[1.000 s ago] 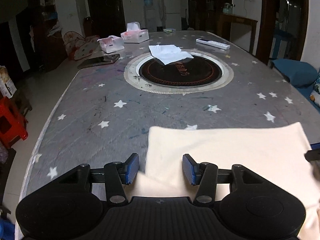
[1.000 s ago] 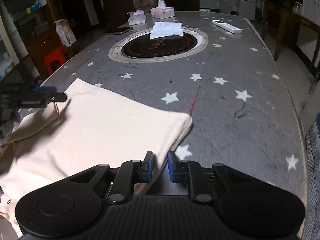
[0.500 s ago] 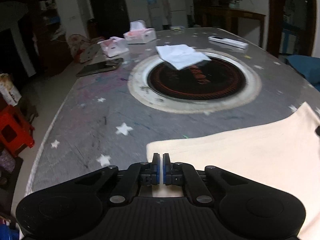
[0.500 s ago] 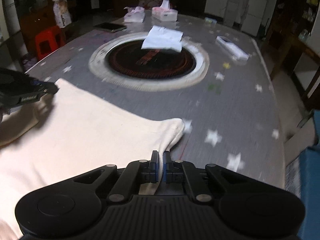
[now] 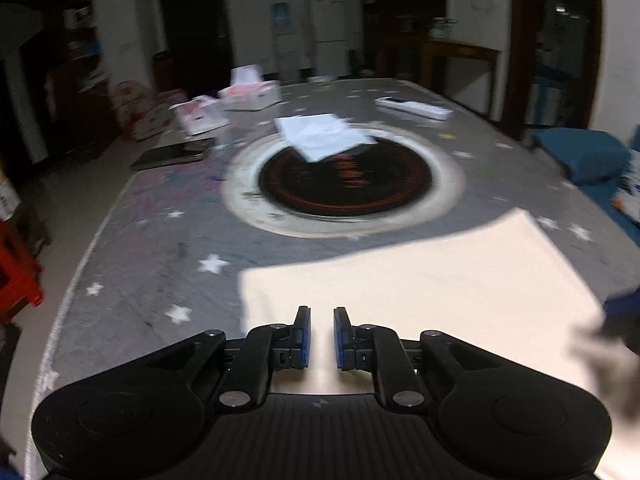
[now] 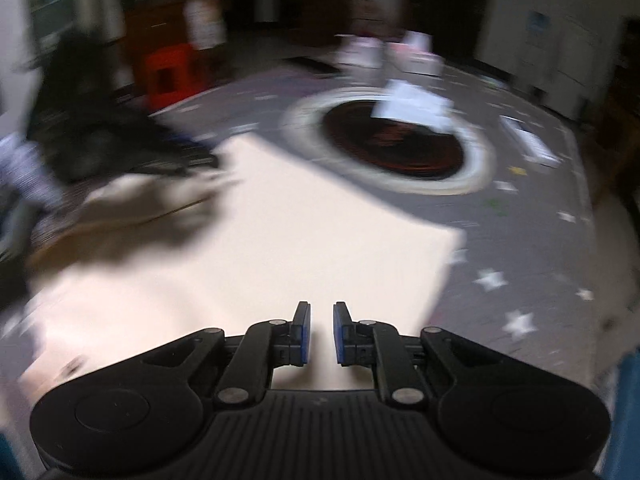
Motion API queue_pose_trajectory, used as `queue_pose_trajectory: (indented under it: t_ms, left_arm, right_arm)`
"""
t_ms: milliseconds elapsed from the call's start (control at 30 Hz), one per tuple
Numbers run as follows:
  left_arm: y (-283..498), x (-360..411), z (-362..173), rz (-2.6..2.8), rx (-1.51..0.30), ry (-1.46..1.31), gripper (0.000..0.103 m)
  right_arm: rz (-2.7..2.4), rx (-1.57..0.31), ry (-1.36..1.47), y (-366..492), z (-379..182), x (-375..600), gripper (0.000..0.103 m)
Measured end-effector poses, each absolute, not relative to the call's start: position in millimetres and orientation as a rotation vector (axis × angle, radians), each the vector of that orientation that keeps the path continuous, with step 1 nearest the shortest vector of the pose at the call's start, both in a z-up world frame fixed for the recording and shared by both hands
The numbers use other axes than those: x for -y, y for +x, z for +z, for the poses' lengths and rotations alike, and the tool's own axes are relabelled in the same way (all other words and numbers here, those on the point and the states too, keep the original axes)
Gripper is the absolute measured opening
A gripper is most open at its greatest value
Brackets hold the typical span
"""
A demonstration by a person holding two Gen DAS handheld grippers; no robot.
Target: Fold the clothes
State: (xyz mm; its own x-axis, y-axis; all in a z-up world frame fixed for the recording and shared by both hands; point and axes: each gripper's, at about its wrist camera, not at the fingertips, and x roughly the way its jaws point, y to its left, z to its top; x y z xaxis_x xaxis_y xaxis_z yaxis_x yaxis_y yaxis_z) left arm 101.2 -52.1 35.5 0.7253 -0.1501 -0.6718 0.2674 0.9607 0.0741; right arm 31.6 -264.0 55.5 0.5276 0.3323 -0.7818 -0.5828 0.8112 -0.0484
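Note:
A cream garment (image 5: 420,280) lies folded flat on the grey star-patterned table; it also shows in the right wrist view (image 6: 280,240). My left gripper (image 5: 322,336) is slightly open over the garment's near left part, with nothing between its fingers. My right gripper (image 6: 321,332) is slightly open over the garment's near right part, also empty. The left gripper shows blurred at the left of the right wrist view (image 6: 120,148). Both views are motion-blurred.
A round dark hotplate (image 5: 348,176) with a white cloth (image 5: 324,136) on it sits mid-table. Tissue boxes (image 5: 252,92), a dark tablet (image 5: 172,154) and a remote (image 5: 412,108) lie beyond. A red stool (image 5: 16,268) stands left of the table.
Both grippers were shut on the garment's edge half a second ago and have now opened and let go. The garment lies farther up the table, near the hotplate.

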Motion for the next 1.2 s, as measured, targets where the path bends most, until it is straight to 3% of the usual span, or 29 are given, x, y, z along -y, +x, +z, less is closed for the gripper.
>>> queue_pose_trajectory:
  t_ms: [300,500,600,700,967,1033,1200]
  left_arm:
    - [71.0,70.8,24.4,-0.32,-0.762,0.139,0.013]
    - [71.1,70.5,17.4,-0.318,-0.779,0.13,0.013]
    - [70.3,68.9,14.6,-0.317,-0.781,0.123,0.013]
    - [68.9,68.5,13.6,-0.315,-0.774,0.121,0.013]
    - [62.5,69.5,12.6,-0.3,-0.754,0.112,0.017]
    - [55.6,69.7,15.3,-0.307,-0.753,0.109,0.018]
    - [21.1,75.0,23.3,-0.376,-0.712,0.109,0.018]
  right_arm:
    - [0.838,-0.831,-0.488,-68.0,47.6,218.3,0.037]
    - [0.809,-0.753,-0.58,-81.9,28.8,196.2,0.035]
    - [0.819,-0.737,-0.558,-84.5,23.9,192.7,0.005]
    - [0.832,-0.727,-0.533,-88.6,21.1,192.0,0.002]
    - [0.846,-0.745,-0.443,-103.0,24.8,204.2,0.007]
    - [0.837,-0.737,-0.393,-104.3,32.7,212.4,0.022]
    - [0.693,-0.713,-0.251,-98.8,42.7,248.2,0.026]
